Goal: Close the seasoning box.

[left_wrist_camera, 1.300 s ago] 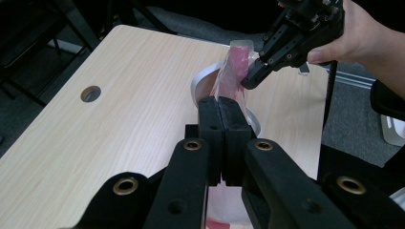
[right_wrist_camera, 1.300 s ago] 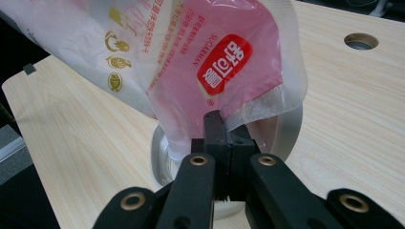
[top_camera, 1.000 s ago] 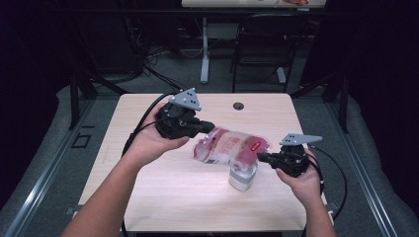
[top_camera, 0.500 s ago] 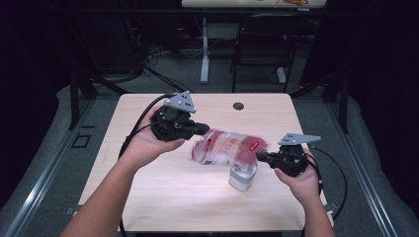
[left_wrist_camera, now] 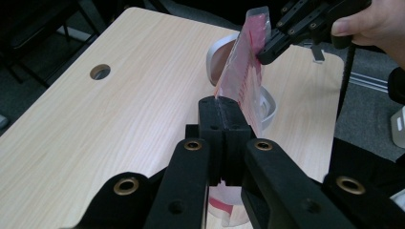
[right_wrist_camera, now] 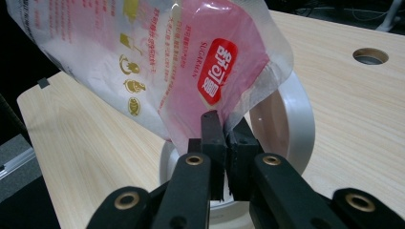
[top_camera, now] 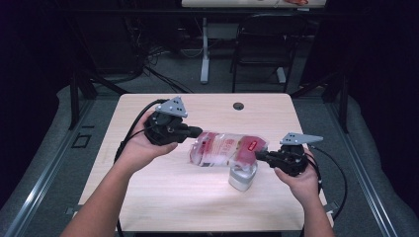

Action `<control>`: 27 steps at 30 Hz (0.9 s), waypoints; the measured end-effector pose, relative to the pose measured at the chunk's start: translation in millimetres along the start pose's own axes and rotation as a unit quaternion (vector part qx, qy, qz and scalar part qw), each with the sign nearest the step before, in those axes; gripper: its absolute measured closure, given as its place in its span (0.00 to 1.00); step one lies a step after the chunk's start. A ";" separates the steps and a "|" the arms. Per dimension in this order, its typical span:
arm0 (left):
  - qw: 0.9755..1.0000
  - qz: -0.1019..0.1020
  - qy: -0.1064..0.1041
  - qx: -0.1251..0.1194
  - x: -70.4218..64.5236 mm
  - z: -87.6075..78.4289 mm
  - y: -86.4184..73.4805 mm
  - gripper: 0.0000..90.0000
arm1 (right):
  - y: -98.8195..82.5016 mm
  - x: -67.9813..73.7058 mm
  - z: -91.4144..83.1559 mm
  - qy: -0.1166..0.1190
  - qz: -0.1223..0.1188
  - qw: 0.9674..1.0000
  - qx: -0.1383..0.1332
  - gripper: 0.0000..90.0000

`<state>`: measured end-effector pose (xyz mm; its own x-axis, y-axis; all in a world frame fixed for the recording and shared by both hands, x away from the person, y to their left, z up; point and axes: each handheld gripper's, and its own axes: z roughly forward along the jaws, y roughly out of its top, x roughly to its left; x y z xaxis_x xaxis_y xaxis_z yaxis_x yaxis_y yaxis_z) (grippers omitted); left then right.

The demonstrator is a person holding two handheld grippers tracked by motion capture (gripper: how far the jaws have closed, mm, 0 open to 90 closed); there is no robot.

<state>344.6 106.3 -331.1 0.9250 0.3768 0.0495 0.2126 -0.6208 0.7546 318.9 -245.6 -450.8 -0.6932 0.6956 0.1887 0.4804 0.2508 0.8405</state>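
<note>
Clear plastic pouch with pink-and-red print and a red label point(top_camera: 227, 149) hangs in the air above the right half of the light wooden worktop point(top_camera: 148, 197), stretched between both tools. Left hand-held gripper point(top_camera: 196, 132), black with a grey three-cornered plate on top, comes in from the left side of the worktop; its jaws are pressed together on the pouch's left end, and in the left gripper view the film runs edge-on away from the closed pads point(left_wrist_camera: 224, 119). Right hand-held gripper point(top_camera: 259, 156) reaches in from the right edge of the worktop and pinches the pouch's opposite end; its jaws have just been opening slightly, yet in the right gripper view the pads point(right_wrist_camera: 212, 131) sit with the crumpled film caught between them. Under the pouch's right end a white round container point(top_camera: 242, 177) stands on the worktop, near the right edge and towards the near side; its rim shows just behind the film in the right gripper view. Pouch sags a little in the middle, label side facing up and towards the person. A round cable hole point(top_camera: 238, 106) lies near the far edge of the worktop, well apart from the pouch.
</note>
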 end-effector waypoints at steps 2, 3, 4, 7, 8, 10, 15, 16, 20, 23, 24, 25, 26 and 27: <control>1.000 -0.001 0.002 -0.001 -0.1 -0.1 -1.0 1.00 | -0.6 -0.8 0.5 0.005 0.003 1.000 -0.004 0.96; 1.000 -0.002 0.002 -0.001 -0.3 -0.2 -1.3 1.00 | -1.0 -1.3 0.6 0.008 0.006 1.000 -0.005 0.96; 1.000 0.000 0.002 0.000 -0.3 -0.5 -1.4 1.00 | -1.5 -1.5 1.2 0.011 0.010 1.000 -0.009 0.95; 1.000 0.001 0.002 -0.002 -0.8 -0.7 -2.2 1.00 | -2.2 -2.8 1.5 0.016 0.011 1.000 -0.008 0.95; 1.000 0.000 0.002 -0.003 -1.0 -0.7 -2.6 1.00 | -2.5 -3.3 1.6 0.017 0.011 1.000 -0.008 0.94; 1.000 -0.001 0.002 -0.004 -1.2 -0.8 -3.3 1.00 | -3.3 -4.6 2.0 0.023 0.013 1.000 -0.010 0.93; 1.000 -0.001 -0.001 -0.003 -1.1 -1.0 -5.7 1.00 | -5.8 -7.4 4.1 0.036 0.024 0.999 -0.017 0.92; 1.000 0.000 0.001 -0.002 -0.9 -0.6 -6.6 1.00 | -6.3 -7.4 4.9 0.035 0.026 0.999 -0.018 0.91; 1.000 -0.003 0.002 -0.003 0.3 -0.7 -9.3 1.00 | -6.8 -7.6 7.2 0.040 0.022 0.999 -0.010 0.91; 1.000 -0.005 0.003 -0.003 1.0 -0.9 -11.4 1.00 | -7.6 -7.3 8.9 0.044 0.024 0.999 -0.011 0.91; 1.000 -0.004 0.002 -0.003 1.5 -1.1 -12.2 1.00 | -7.8 -7.4 9.1 0.043 0.024 0.999 -0.010 0.91; 1.000 -0.004 0.004 -0.003 1.7 -0.9 -13.1 1.00 | -8.1 -7.9 9.7 0.045 0.023 0.999 -0.009 0.90; 1.000 -0.006 0.004 -0.004 1.8 -0.9 -13.8 1.00 | -8.6 -7.8 10.8 0.049 0.024 0.998 -0.009 0.90; 1.000 -0.007 0.003 -0.003 2.0 -1.2 -14.3 1.00 | -8.8 -8.0 10.9 0.050 0.023 0.998 -0.007 0.90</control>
<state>343.1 116.7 -341.1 0.9199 0.3897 0.0441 0.2227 -0.6115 0.7593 326.1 -246.0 -465.3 -0.7213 0.6355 0.2755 0.5052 0.2105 0.8369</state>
